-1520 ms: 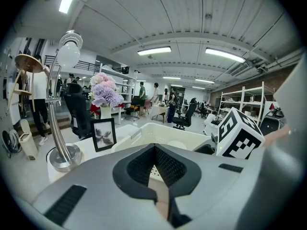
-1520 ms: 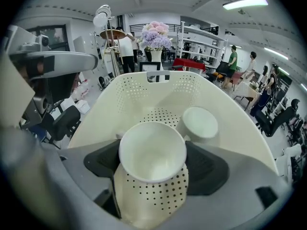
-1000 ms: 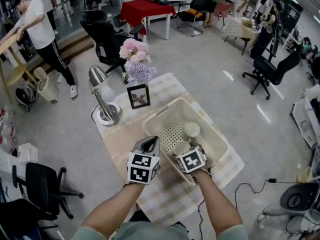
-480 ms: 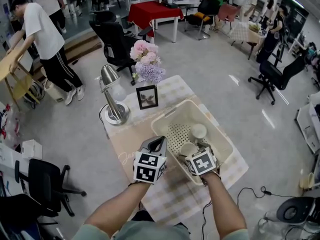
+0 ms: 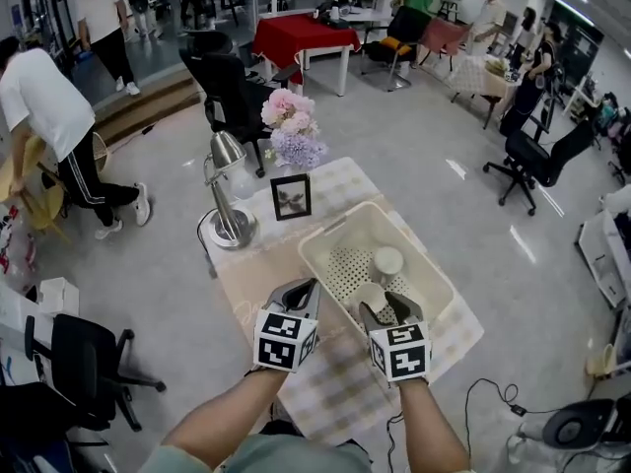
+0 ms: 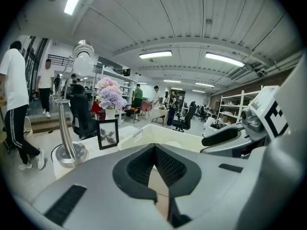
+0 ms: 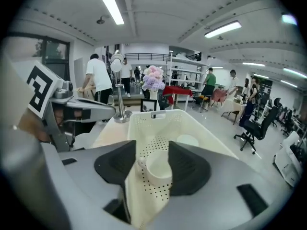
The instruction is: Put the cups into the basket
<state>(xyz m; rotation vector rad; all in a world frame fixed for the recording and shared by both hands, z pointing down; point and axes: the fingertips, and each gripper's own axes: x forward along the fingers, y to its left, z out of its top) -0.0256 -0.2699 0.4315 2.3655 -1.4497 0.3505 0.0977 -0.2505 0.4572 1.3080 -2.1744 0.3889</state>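
A cream perforated basket point(image 5: 325, 240) stands on the small table. Two cream cups lie in it: one point(image 5: 387, 261) further back, one point(image 5: 368, 297) near the front wall. My right gripper point(image 5: 389, 310) hovers over the basket's near rim, above the front cup point(image 7: 158, 169). Its jaws have just been closing, they stand apart and nothing is between them. My left gripper point(image 5: 300, 291) is beside the basket's left wall, over the tablecloth, shut and empty, its fingertips point(image 6: 154, 146) meeting.
On the table behind the basket stand a metal desk lamp point(image 5: 229, 227), a black photo frame point(image 5: 291, 196) and a vase of flowers point(image 5: 291, 131). The checked cloth point(image 5: 335, 387) reaches the near edge. Office chairs and people are around the room.
My right gripper has lifted out of the basket and drawn back toward me, leaving the front cup lying inside. The left gripper has shifted slightly. A person at the left has bent down.
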